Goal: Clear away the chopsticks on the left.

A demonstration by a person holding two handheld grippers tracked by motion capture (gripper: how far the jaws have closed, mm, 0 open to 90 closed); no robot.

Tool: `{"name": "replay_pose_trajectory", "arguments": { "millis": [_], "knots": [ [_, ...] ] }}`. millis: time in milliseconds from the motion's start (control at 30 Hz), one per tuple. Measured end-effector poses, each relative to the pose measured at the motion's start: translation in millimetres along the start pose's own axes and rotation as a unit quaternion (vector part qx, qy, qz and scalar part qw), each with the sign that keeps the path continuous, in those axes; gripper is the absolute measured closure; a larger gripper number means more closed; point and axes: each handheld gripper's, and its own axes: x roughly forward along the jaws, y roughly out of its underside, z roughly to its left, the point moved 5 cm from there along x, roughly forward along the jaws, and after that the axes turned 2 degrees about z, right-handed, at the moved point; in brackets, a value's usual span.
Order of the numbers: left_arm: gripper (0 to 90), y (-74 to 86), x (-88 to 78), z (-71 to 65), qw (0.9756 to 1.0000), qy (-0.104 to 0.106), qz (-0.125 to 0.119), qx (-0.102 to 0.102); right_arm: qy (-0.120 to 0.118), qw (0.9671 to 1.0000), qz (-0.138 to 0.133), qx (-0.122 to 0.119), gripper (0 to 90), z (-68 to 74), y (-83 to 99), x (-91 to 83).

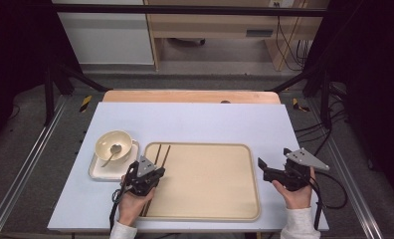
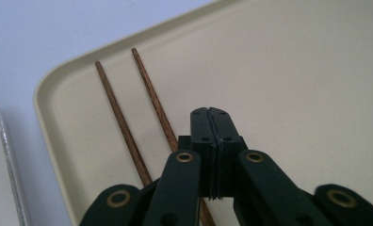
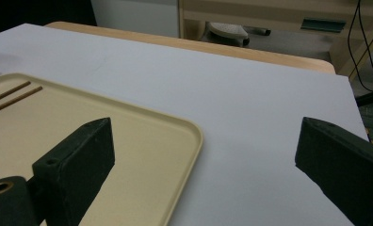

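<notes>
left gripper (image 1: 152, 175): fingers (image 2: 201, 127) pressed together, nothing between, over tray's left part
right gripper (image 1: 273, 162): fingers (image 3: 78, 160) wide, empty, at tray's right edge
chopsticks (image 2: 123, 122): two, flat in tray (image 1: 210, 211), left side, just beside left fingers
bowl (image 1: 113, 143): with spoon, on surface (image 1: 195, 124) left of tray

Left claw (image 1: 152, 175) sits low at left, jaws pressed flat together with nothing between them, angled forward and down, held in the left hand (image 1: 130, 205). Right claw (image 1: 274, 162) at right, jaws spread wide and empty, roughly level, gripped by the right hand (image 1: 295, 191). Both sleeves white.
</notes>
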Motion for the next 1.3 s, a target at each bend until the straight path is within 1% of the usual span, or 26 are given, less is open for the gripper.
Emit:
{"name": "replay_pose_trajectory", "arguments": {
  "millis": [67,133,167,200,267,333,400,500,667,700,767,867,1067,1167,1233,1300],
  "knots": [
    [89.8,0.7,4.6,0.9,0.9999,0.004,0.011,0.009,-0.001,1.0000,-0.001,0.000,5.7,0.2,-0.1,-0.1],
    [89.9,1.5,8.6,1.3,0.9998,0.006,0.017,0.010,-0.001,1.0000,0.000,-0.001,5.8,0.0,0.0,0.2],
    [90.0,2.3,11.0,1.4,0.9996,0.008,0.021,0.015,-0.001,1.0000,0.001,-0.001,5.7,0.0,0.1,0.3],
    [89.9,2.9,12.2,1.3,0.9994,0.005,0.028,0.020,0.001,1.0000,0.001,-0.002,5.7,-0.1,0.3,0.5],
    [90.0,2.5,12.4,2.0,0.9994,0.002,0.027,0.022,0.000,1.0000,0.000,-0.002,5.7,0.1,0.1,0.4],
    [90.0,2.7,12.9,4.9,0.9994,0.000,0.030,0.015,0.000,1.0000,0.001,-0.002,5.8,0.1,0.2,0.4],
    [89.9,3.5,14.4,6.8,0.9992,-0.005,0.037,0.013,0.001,1.0000,0.001,-0.002,5.7,0.2,0.3,0.7],
    [89.9,3.6,15.3,7.4,0.9993,-0.004,0.035,0.011,0.000,1.0000,0.001,-0.001,5.7,0.7,0.3,0.9],
    [90.0,4.7,16.8,8.7,0.9990,-0.007,0.042,0.012,0.001,1.0000,0.001,-0.002,5.8,0.5,0.3,0.9],
    [89.9,5.5,17.1,9.3,0.9988,-0.014,0.046,0.014,0.001,1.0000,0.002,-0.001,5.8,0.5,0.3,0.9],
    [89.9,6.3,16.3,10.2,0.9985,-0.016,0.049,0.017,0.001,1.0000,0.001,-0.002,5.8,0.5,0.4,0.9],
    [90.0,6.6,14.0,12.3,0.9989,-0.021,0.041,0.008,0.001,1.0000,0.001,-0.001,5.7,0.4,0.4,0.8],
    [90.0,8.6,10.3,19.5,0.9986,-0.030,0.043,0.000,0.000,1.0000,0.002,-0.002,5.8,0.7,0.5,1.1],
    [90.0,9.2,9.7,20.8,0.9986,-0.030,0.043,-0.002,0.000,1.0000,0.002,-0.003,5.8,0.8,0.5,1.3],
    [90.0,9.6,9.2,21.4,0.9985,-0.034,0.043,-0.002,0.000,1.0000,0.003,-0.004,5.7,0.8,0.7,1.2],
    [90.0,10.1,8.8,22.4,0.9985,-0.036,0.041,-0.007,0.000,1.0000,0.003,-0.003,5.8,0.9,0.6,1.2]
  ]
}}
